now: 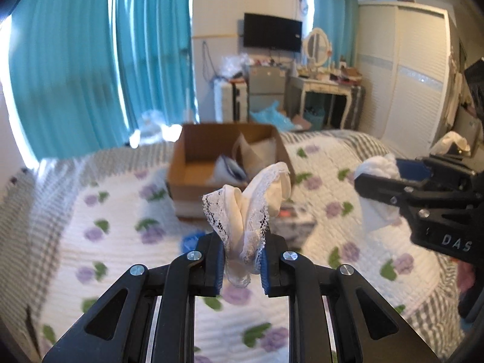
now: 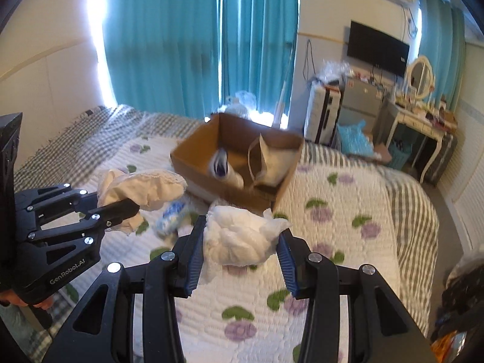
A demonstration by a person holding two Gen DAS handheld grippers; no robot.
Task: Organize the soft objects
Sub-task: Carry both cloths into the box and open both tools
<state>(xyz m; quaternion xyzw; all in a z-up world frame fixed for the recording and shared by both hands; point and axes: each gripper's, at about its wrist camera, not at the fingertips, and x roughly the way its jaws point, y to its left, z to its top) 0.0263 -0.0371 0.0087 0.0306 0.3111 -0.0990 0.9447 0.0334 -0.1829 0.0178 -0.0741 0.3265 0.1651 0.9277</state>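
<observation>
Both tongs are clamped on cloth above the bed [image 2: 348, 187]: the left gripper [image 1: 242, 260] pinches a lace garment [image 1: 242, 211], the right gripper [image 2: 239, 251] a white bundle [image 2: 242, 236]. Straight ahead lies the cardboard box [image 2: 196, 148], slightly nearer the left.

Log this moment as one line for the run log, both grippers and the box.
left gripper: shut on lace-trimmed cloth | right gripper: shut on white bundle | cardboard box: on bed, open

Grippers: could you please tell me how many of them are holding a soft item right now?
2: the left gripper pinches a cream lace-trimmed cloth; the right gripper clamps a bunched white cloth.
</observation>
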